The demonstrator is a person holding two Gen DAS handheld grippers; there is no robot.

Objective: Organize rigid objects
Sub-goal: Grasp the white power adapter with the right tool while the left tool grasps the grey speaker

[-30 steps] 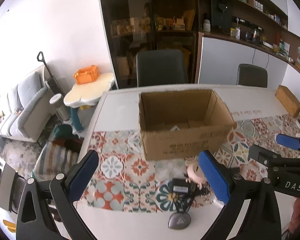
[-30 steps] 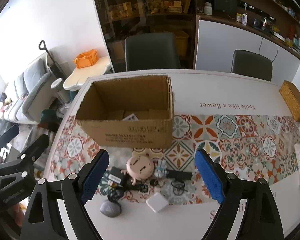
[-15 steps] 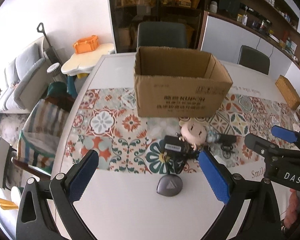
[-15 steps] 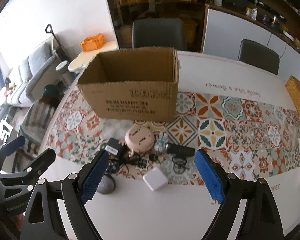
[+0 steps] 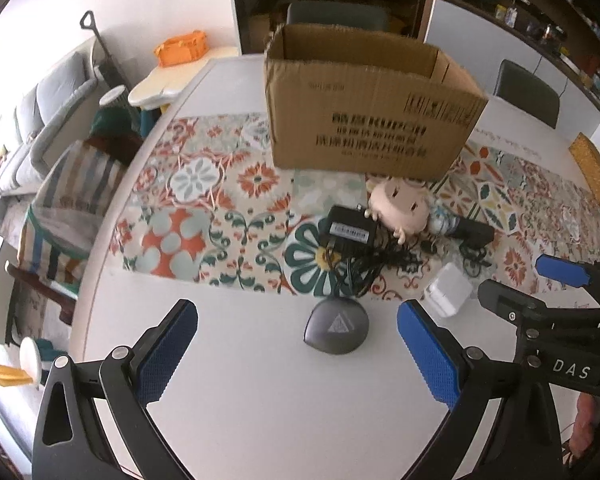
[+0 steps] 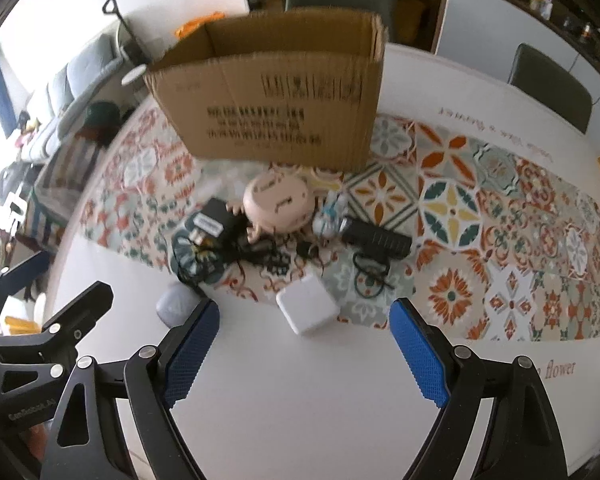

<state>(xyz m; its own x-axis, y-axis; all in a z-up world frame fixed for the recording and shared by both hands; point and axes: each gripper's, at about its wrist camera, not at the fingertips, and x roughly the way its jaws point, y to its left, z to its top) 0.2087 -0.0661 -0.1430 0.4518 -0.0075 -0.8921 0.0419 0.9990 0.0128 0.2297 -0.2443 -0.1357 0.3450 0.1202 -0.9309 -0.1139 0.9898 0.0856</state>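
Note:
An open cardboard box (image 5: 370,108) (image 6: 276,104) stands on the patterned runner. In front of it lie a pink round toy (image 5: 400,206) (image 6: 280,202), a black power adapter (image 5: 350,228) (image 6: 212,220) with tangled cable, a black bar-shaped device (image 5: 470,232) (image 6: 376,240), a white square charger (image 5: 448,290) (image 6: 308,306) and a grey rounded gadget (image 5: 336,326) (image 6: 176,304). My left gripper (image 5: 298,330) is open, just short of the grey gadget. My right gripper (image 6: 304,340) is open, just short of the white charger.
A white table (image 5: 240,400) with a patterned runner (image 6: 500,220). A woven box (image 5: 594,168) sits at the far right. Chairs (image 5: 526,92) stand behind the table; a striped chair (image 5: 60,208) and sofa are at the left.
Both grippers have tilted down and moved closer to the table; the box and the pile of objects now sit higher and larger in both views. Nothing was picked up.

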